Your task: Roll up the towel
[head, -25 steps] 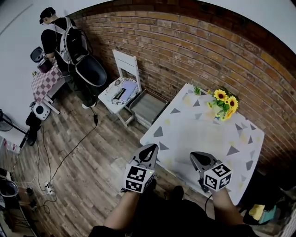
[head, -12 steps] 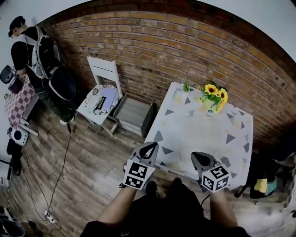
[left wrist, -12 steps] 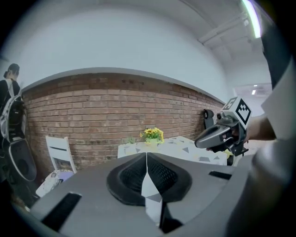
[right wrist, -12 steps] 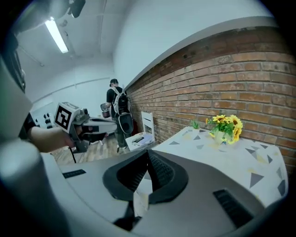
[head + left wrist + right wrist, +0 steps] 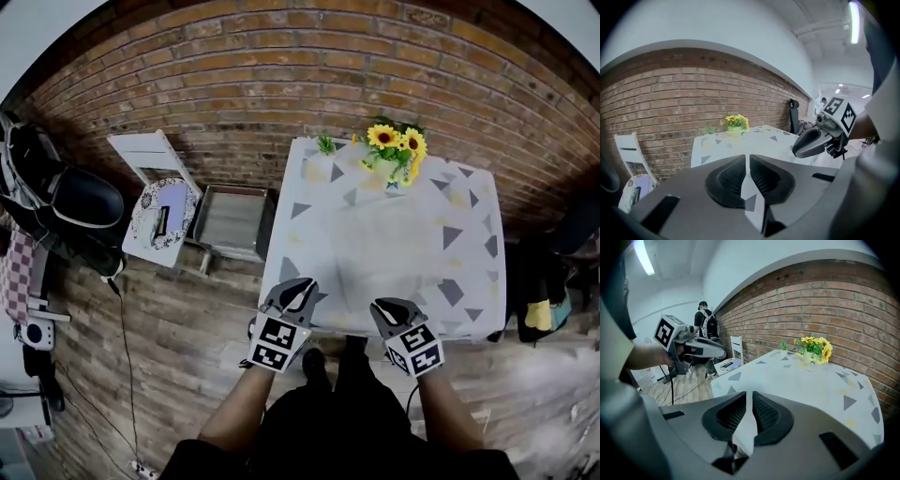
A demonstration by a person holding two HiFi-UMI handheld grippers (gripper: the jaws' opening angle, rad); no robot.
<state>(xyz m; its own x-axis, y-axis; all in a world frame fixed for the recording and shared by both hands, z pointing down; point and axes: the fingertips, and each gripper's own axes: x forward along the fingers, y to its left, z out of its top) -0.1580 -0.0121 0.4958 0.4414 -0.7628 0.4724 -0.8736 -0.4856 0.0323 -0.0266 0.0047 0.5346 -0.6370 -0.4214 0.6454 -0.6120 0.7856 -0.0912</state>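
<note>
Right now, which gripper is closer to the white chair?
The left gripper, at the table's near left corner: the white chair stands off that side. The right gripper, jaws opening with nothing between them, is farther along the table edge.

Towel (image 5: 380,248) ctr table (image 5: 469,281); flowers (image 5: 394,150) far edge by wall (image 5: 281,75); chair (image 5: 155,187), crate (image 5: 234,220) L.

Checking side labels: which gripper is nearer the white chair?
Left. The left gripper hovers over the near-left corner of the table, the side where the white chair stands. The right gripper, jaws opening on nothing, is further right along that edge.
</note>
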